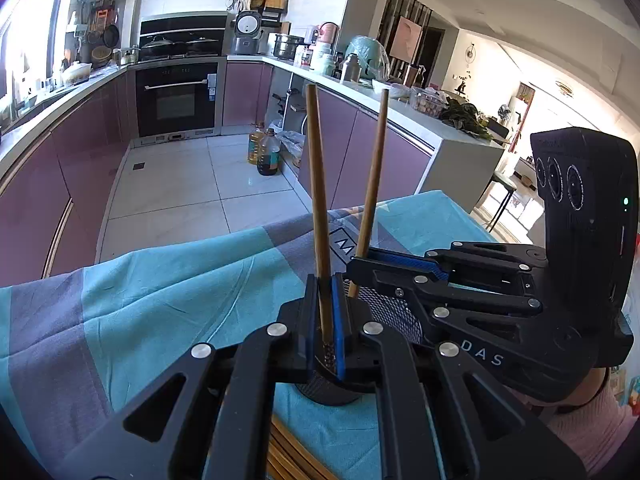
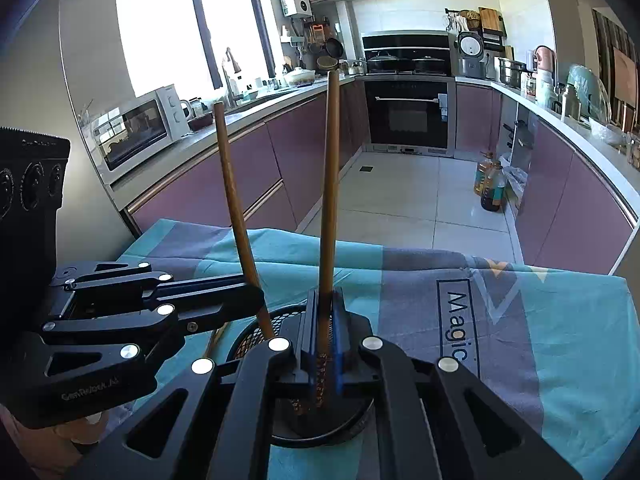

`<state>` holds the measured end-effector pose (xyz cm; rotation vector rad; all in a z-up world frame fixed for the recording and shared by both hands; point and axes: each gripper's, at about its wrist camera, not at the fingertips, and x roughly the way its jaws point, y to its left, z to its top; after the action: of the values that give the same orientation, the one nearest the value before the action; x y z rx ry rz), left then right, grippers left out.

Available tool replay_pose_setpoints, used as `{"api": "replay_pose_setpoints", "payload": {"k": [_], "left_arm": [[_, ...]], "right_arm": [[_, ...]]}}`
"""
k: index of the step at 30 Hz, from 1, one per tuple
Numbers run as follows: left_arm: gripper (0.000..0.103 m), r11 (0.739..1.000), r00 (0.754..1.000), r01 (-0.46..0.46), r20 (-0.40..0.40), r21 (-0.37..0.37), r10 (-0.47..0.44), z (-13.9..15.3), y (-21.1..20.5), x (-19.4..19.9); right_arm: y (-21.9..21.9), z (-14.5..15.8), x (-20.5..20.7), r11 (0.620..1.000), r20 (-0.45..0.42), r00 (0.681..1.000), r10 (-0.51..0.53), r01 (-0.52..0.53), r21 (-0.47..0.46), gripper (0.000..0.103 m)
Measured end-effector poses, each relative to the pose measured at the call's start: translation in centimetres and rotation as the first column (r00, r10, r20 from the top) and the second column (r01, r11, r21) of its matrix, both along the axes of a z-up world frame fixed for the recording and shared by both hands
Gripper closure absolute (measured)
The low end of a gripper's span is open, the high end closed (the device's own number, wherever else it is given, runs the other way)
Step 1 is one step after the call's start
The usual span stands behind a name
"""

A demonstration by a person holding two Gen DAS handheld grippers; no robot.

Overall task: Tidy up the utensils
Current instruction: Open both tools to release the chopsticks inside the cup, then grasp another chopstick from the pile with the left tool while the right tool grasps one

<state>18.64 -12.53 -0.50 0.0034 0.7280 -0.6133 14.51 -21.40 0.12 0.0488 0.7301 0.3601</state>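
Bright daylight from blown-out window [image 2: 180, 28], floor glare (fisheye-warped edges), dark corners

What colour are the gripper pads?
Blue pads; the left wrist view shows them best.

Brown chopsticks [image 1: 318, 200]; black mesh holder [image 2: 256, 332]; teal-grey patchwork cloth [image 1: 160, 280].

My left tongs [image 1: 326, 312] and right tongs [image 2: 325, 340] each pinch one chopstick [image 1: 318, 208] [image 2: 329, 200] upright over the mesh holder [image 1: 394, 312] on the bench [image 1: 160, 300].
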Motion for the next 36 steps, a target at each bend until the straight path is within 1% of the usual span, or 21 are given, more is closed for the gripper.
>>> {"api": "replay_pose_setpoints", "payload": {"k": [5,7,8,9,11,12,15,16,19,22,24,27,29,31,34,36], "left_arm": [[0.095,1.000,1.000,-0.016,-0.004,0.003,0.016,-0.4,-0.7,0.4],[0.093,1.000,1.000,-0.023,-0.004,0.001,0.023,-0.4,-0.7,0.5],[0.091,1.000,1.000,-0.029,0.002,0.001,0.029,-0.6,-0.5,0.4],[0.088,0.999,0.999,-0.036,0.010,0.000,0.036,-0.5,-0.3,0.1],[0.085,0.998,0.998,-0.057,0.033,0.001,0.057,0.1,0.3,-0.4],[0.082,0.998,0.997,-0.069,0.046,-0.001,0.069,0.3,0.7,-0.8],[0.073,0.994,0.991,-0.105,0.086,-0.009,0.106,0.8,2.4,-1.9],[0.071,0.993,0.988,-0.118,0.096,-0.012,0.118,0.9,3.2,-2.4],[0.069,0.989,0.985,-0.147,0.093,0.006,0.146,0.3,5.1,-3.6],[0.068,0.988,0.986,-0.153,0.067,0.034,0.150,-1.2,6.7,-4.7],[0.068,0.986,0.987,-0.159,0.044,0.056,0.157,-2.7,7.6,-5.4],[0.067,0.985,0.988,-0.152,-0.019,0.085,0.155,-5.1,8.5,-6.1],[0.067,0.985,0.987,-0.145,-0.052,0.098,0.151,-6.9,9.0,-6.3],[0.067,0.984,0.985,-0.141,-0.081,0.106,0.150,-8.2,9.1,-6.6],[0.067,0.981,0.983,-0.145,-0.097,0.128,0.158,-9.8,9.0,-6.9],[0.067,0.978,0.981,-0.148,-0.103,0.148,0.164,-10.8,9.2,-7.3]], "right_arm": [[0.4,-0.2,0.6,1.000,-0.010,1.000,-0.005,0.005,-0.002,0.096],[0.4,-0.2,0.7,1.000,-0.007,1.000,-0.019,0.019,0.001,0.092],[0.3,-0.2,0.7,1.000,-0.005,1.000,-0.023,0.023,0.005,0.088],[0.2,-0.1,0.6,1.000,0.000,1.000,-0.028,0.028,0.006,0.084],[0.1,0.1,0.3,0.999,0.015,0.999,-0.038,0.038,-0.003,0.082],[-0.1,0.2,0.0,0.999,0.024,0.999,-0.045,0.045,-0.006,0.079],[-0.5,1.1,-1.8,0.998,0.076,0.995,-0.057,0.058,-0.007,0.075],[-0.7,1.4,-2.4,0.999,0.088,0.995,-0.051,0.051,0.001,0.075],[-0.4,2.4,-5.2,1.000,0.140,0.990,-0.004,0.003,0.003,0.074],[0.3,2.6,-7.6,0.997,0.159,0.985,0.071,-0.071,-0.003,0.070],[1.1,1.9,-8.6,0.992,0.132,0.983,0.127,-0.128,0.000,0.068],[2.3,-0.2,-8.9,0.986,0.063,0.984,0.168,-0.168,0.002,0.068],[3.0,-1.9,-8.9,0.984,0.014,0.984,0.176,-0.176,0.000,0.068],[3.8,-4.0,-8.4,0.983,-0.055,0.981,0.184,-0.184,0.003,0.068],[4.9,-6.4,-8.1,0.983,-0.124,0.976,0.179,-0.182,-0.014,0.068],[5.2,-7.6,-8.2,0.984,-0.154,0.973,0.172,-0.177,-0.017,0.068]]}}
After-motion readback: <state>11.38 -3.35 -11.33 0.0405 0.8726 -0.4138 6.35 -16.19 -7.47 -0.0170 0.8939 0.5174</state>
